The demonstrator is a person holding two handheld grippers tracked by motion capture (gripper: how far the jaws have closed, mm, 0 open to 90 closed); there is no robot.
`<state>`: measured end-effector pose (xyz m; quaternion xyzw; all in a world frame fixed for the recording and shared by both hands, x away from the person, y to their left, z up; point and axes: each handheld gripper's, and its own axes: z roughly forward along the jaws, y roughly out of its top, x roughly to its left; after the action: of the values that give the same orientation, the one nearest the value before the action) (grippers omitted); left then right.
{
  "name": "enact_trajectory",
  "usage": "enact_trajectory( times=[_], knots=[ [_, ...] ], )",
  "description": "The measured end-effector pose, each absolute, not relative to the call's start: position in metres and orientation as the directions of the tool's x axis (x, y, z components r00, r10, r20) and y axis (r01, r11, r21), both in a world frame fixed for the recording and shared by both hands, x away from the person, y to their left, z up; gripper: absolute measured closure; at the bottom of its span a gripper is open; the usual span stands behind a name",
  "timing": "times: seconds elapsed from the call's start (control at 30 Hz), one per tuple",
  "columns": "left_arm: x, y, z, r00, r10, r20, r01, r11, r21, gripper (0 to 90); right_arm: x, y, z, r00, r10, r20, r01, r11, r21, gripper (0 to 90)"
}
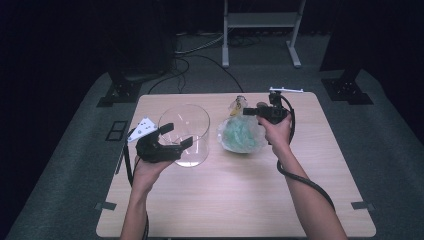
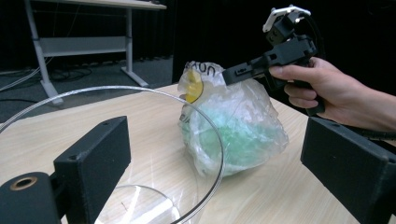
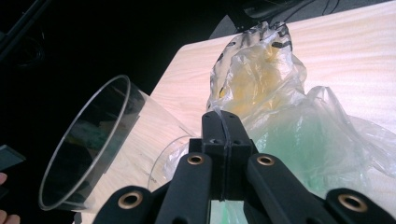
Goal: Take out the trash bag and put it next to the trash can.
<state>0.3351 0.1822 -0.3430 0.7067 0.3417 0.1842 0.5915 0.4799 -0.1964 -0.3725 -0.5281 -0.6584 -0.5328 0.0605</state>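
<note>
A clear round container (image 1: 184,134) stands on the wooden table (image 1: 240,200), left of centre. My left gripper (image 1: 176,135) is open, and the container's near rim (image 2: 205,135) runs between its widely spread jaws (image 2: 219,163) without touching them. Right of the container lies a thin plastic bag (image 1: 241,135) with pale green contents and a yellowish patch near its top (image 2: 194,86). My right gripper (image 1: 246,111) is shut on a fold of film at the top of the bag (image 3: 299,135); its jaws (image 3: 223,128) are pressed together. The right gripper (image 2: 227,75) reaches the bag from the right.
A white table frame (image 1: 260,20) and loose cables (image 1: 200,55) lie on the floor behind the table. Black stand bases (image 1: 120,92) sit at both rear corners. The near half of the table is bare wood.
</note>
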Motion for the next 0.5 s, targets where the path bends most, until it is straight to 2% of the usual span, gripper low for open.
enact_trajectory(
  times=[0.5],
  knots=[
    [0.336,0.18,-0.345,0.699,0.7,-0.146,0.274,-0.074,0.959,7.2,0.476,-0.197,-0.39,-0.441,0.626,0.643,0.764,-0.114,0.635,88.6]
  ],
)
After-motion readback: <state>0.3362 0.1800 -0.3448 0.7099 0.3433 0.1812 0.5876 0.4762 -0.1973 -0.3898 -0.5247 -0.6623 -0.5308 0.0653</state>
